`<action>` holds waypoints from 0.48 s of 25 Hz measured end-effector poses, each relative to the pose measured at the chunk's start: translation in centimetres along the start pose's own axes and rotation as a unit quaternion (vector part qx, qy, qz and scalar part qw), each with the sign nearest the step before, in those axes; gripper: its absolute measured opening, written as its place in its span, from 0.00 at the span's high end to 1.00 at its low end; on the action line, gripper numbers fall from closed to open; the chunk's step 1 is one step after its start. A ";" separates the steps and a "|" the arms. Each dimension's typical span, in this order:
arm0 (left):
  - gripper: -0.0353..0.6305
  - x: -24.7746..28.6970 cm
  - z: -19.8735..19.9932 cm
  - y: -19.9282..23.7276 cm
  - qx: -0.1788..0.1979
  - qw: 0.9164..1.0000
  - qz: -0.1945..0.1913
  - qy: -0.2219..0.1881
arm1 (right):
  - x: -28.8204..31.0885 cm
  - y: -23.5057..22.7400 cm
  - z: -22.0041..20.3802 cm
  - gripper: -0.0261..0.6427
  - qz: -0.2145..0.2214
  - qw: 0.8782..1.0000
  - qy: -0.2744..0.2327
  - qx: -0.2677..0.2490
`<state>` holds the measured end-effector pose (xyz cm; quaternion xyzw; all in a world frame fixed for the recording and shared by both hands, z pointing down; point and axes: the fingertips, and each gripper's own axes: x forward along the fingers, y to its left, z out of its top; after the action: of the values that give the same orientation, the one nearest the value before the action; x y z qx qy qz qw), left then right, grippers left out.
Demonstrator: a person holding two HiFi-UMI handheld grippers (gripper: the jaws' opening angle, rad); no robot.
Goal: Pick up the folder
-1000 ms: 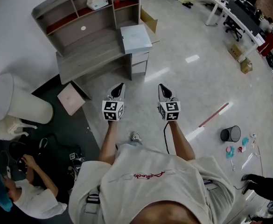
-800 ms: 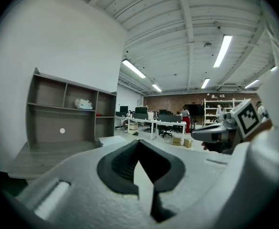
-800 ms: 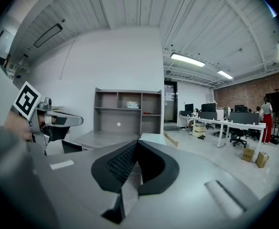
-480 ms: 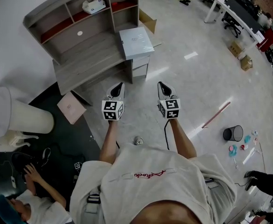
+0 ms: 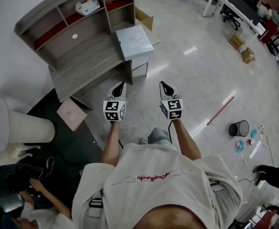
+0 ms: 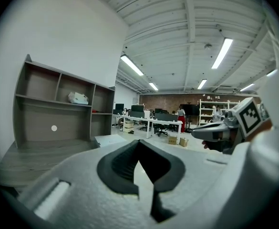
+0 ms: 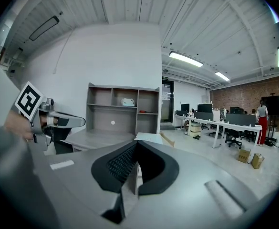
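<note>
i hold nothing: left hand-held gripper [image 5: 123,84] and right hand-held gripper [image 5: 162,83] pressed together; folder [image 5: 134,41] untouched at 12 o'clock.

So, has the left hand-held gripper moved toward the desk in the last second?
Yes, slightly: the left hand-held gripper has edged forward and is closer to the desk than before.

Grey shelf desk [image 5: 77,56], white box [image 5: 87,6] on its upper shelf, pink board [image 5: 71,113] just beside it, black bin [image 5: 238,128] near a red stick [image 5: 220,111], open cardboard box [image 5: 144,18]
</note>
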<state>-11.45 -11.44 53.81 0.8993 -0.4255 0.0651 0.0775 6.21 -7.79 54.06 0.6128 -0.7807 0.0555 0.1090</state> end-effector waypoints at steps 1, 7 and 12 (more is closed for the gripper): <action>0.95 0.1 -0.1 -0.2 0.000 1.000 -0.001 0.001 | -0.1 -0.1 -0.2 0.95 -0.001 1.000 0.001 0.002; 0.95 0.4 -0.5 -0.2 -0.001 1.000 0.001 0.003 | 0.7 0.1 -0.5 0.95 0.004 1.000 0.003 0.004; 0.95 1.4 -0.8 1.2 -0.003 1.000 0.011 0.005 | 2.3 0.1 -0.5 0.95 0.014 1.000 0.004 0.005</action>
<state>-11.55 -13.09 54.97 0.8938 -0.4356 0.0690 0.0813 5.66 -9.86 55.14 0.6022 -0.7885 0.0636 0.1079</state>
